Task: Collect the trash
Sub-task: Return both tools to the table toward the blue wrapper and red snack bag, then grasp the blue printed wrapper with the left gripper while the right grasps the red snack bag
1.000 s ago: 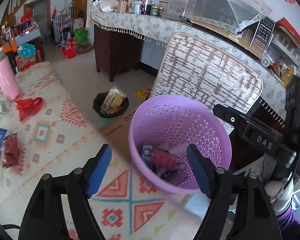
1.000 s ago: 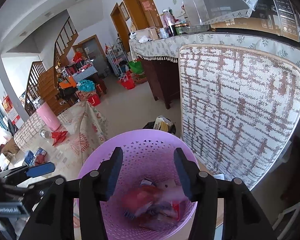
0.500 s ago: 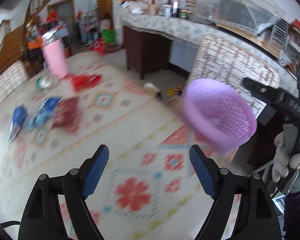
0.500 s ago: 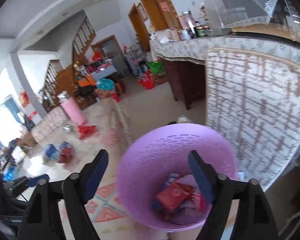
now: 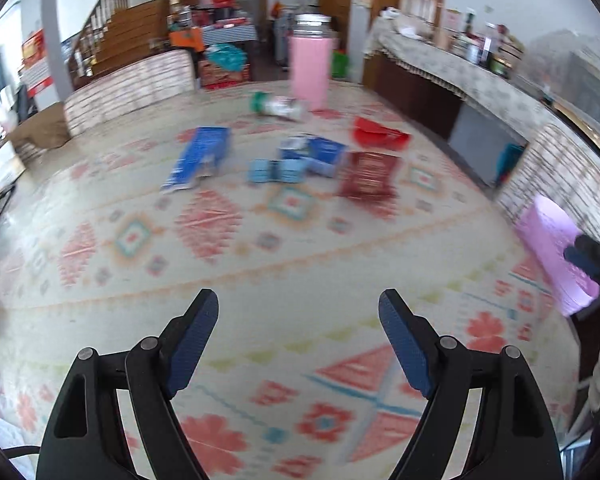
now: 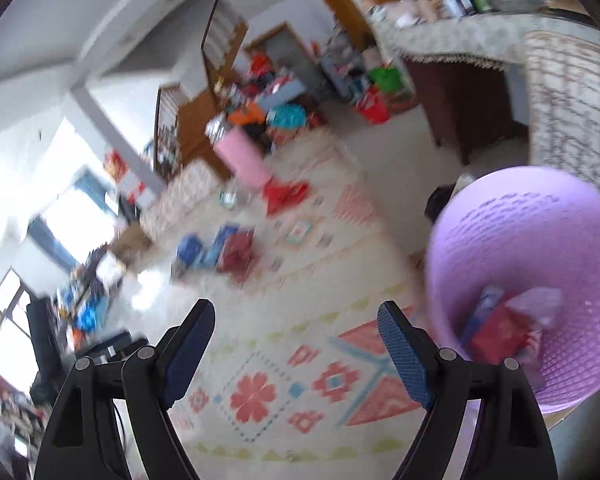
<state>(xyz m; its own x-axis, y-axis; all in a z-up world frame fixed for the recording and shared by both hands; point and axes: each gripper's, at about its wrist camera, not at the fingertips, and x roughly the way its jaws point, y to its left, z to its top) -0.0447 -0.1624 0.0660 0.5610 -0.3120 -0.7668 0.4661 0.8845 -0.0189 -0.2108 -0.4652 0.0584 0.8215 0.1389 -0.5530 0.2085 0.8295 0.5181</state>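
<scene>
Left hand-held gripper (image 5: 299, 312): fingers spread wide, nothing between them, above the patterned tablecloth (image 5: 228, 248).
Right hand-held gripper (image 6: 296, 320): spread wide, empty, just left of the purple basket (image 6: 500, 216).
Basket: at the bench's right edge, holding wrappers (image 6: 500, 332).
Trash on the bench: blue packet (image 5: 202, 156), small blue boxes (image 5: 300, 162), dark red packet (image 5: 370, 174), red wrapper (image 5: 378, 132), all near the far side, blurred.
Pink bottle (image 5: 310, 64): upright behind them.

One tall pink metal-topped flask (image 5: 309, 70) is standing on the patterned cloth. One purple plastic basket (image 6: 532, 280) is sitting at the edge. One dark red packet (image 5: 368, 176), one bright red wrapper (image 5: 378, 134), one long blue box (image 5: 202, 156) and one clear green-capped jar (image 5: 278, 106) are lying there.
</scene>
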